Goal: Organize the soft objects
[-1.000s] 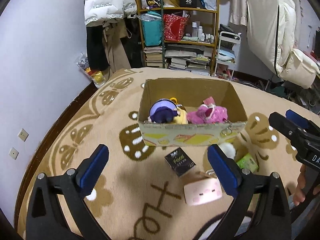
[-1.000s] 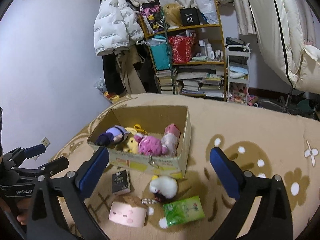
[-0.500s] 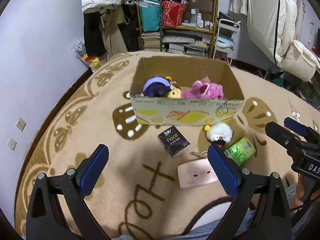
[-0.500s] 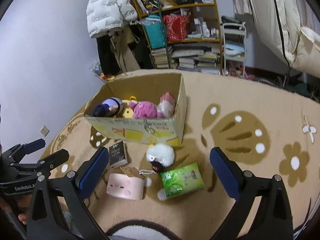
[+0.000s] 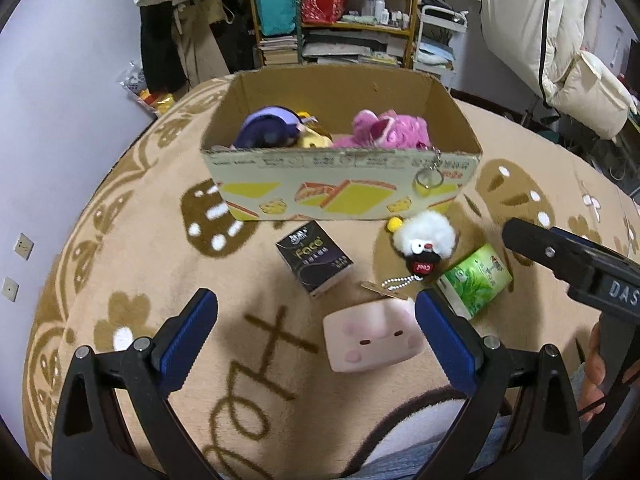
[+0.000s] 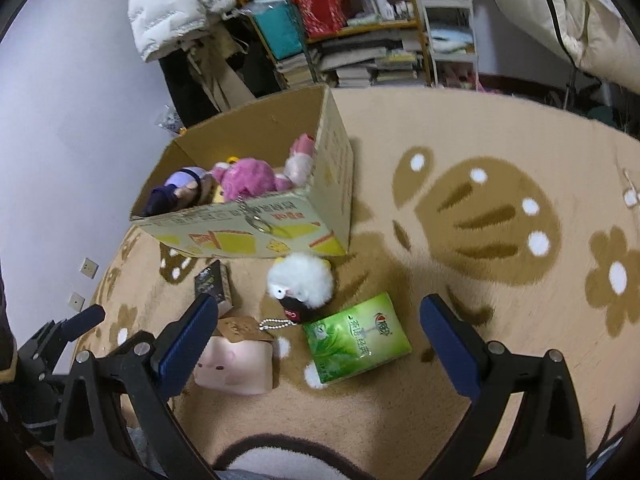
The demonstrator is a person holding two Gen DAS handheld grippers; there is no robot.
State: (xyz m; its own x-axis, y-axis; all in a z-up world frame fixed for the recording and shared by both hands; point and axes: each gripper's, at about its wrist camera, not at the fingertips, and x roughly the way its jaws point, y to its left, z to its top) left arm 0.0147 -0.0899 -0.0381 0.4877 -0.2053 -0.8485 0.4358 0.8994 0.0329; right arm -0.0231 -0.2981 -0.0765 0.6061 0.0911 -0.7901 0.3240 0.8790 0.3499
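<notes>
A cardboard box (image 5: 344, 200) (image 6: 256, 236) stands on the beige rug and holds a purple plush (image 5: 268, 132), a yellow one and a pink plush (image 5: 388, 132). In front of it lie a white fluffy sheep keychain (image 5: 424, 240) (image 6: 302, 282), a pink square squishy toy (image 5: 370, 338) (image 6: 236, 364), a green tissue pack (image 5: 474, 280) (image 6: 356, 336) and a black "Face" pack (image 5: 314, 262) (image 6: 212, 282). My left gripper (image 5: 316, 332) is open, above the pink toy. My right gripper (image 6: 320, 340) is open, above the green pack and sheep.
The patterned rug (image 6: 500, 216) stretches to the right. A cluttered shelf (image 5: 340, 20) with books and bags, hanging coats (image 6: 180, 12) and a white duvet (image 5: 560, 40) stand behind the box. The wall (image 5: 60, 100) runs along the left.
Both grippers have tilted down and moved nearer the loose items in front of the box, which now look larger. Both stay open and empty.
</notes>
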